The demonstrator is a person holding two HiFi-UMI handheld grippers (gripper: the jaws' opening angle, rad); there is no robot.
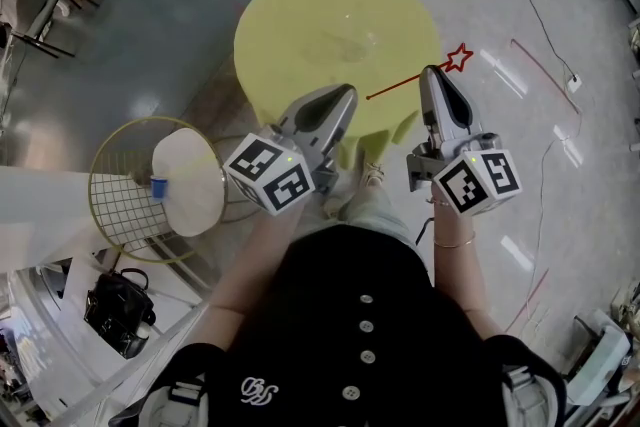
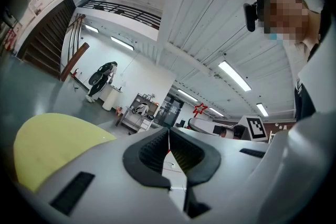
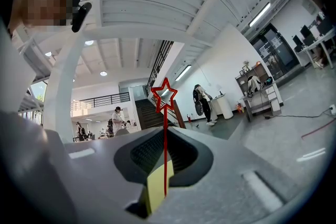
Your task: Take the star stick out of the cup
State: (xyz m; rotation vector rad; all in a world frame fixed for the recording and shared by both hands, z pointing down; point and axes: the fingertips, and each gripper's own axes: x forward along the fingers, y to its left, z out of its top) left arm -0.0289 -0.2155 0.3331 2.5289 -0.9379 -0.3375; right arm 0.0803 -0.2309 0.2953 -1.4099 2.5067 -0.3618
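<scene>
Holding the left gripper [image 1: 348, 95] pressed together and empty over the yellow table [image 1: 290, 5], probably to be out of the way, and pinching the thin red star stick [image 1: 395, 88] tight in the right gripper [image 1: 430, 73] to stop slipping, bottom end hanging free, likely pulled out already.
</scene>
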